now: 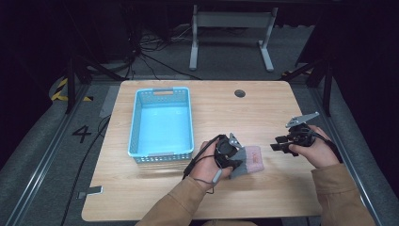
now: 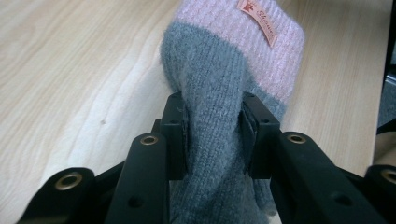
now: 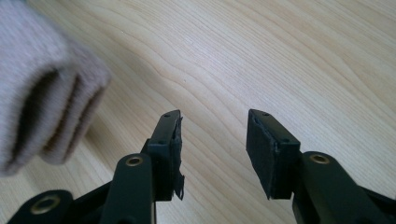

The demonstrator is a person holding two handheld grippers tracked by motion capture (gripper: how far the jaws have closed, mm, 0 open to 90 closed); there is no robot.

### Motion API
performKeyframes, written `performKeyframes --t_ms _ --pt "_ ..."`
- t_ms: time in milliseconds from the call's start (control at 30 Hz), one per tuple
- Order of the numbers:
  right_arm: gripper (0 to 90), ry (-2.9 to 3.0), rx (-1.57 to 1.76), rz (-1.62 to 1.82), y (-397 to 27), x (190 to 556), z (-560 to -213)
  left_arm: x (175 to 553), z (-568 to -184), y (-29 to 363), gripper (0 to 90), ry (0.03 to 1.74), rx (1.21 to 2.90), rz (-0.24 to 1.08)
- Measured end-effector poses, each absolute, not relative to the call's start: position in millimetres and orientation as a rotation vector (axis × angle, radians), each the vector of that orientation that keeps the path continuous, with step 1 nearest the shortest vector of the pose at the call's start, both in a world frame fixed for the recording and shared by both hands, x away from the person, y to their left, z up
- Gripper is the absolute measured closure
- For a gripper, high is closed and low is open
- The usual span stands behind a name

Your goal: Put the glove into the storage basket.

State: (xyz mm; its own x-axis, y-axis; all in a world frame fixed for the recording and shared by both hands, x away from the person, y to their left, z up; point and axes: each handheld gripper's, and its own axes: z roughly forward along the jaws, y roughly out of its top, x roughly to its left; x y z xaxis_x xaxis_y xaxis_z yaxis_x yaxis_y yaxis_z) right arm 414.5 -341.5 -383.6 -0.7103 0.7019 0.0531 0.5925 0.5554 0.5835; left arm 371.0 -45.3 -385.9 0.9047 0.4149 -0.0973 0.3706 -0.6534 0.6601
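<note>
Floor [image 1: 56,141] marking "4" [image 1: 81,133] (black).

Grey carpet floor [image 1: 42,155], dark surroundings

Probably a lab: taped floor marking [image 1: 60,89], loose cables [image 1: 155,52].

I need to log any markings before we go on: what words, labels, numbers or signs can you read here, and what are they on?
"4": a dark numeral painted on the grey floor left of the light wooden table.
Small orange-pink sewn tag on the pink cuff of the grey and pink knitted sock: cursive script under a small emblem, too small and blurred to read.
Yellow and black hazard stripes on the floor: a marking, no text.
</note>
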Motion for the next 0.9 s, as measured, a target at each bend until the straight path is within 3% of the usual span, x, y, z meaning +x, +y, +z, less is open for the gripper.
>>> performKeyframes --t_ms 900 --pt "57.0 2.617 1.098 0.907 -335.7 431.4 -387.4 392.3 -322.1 47.7 67.0 0.67 2.257 0.192"
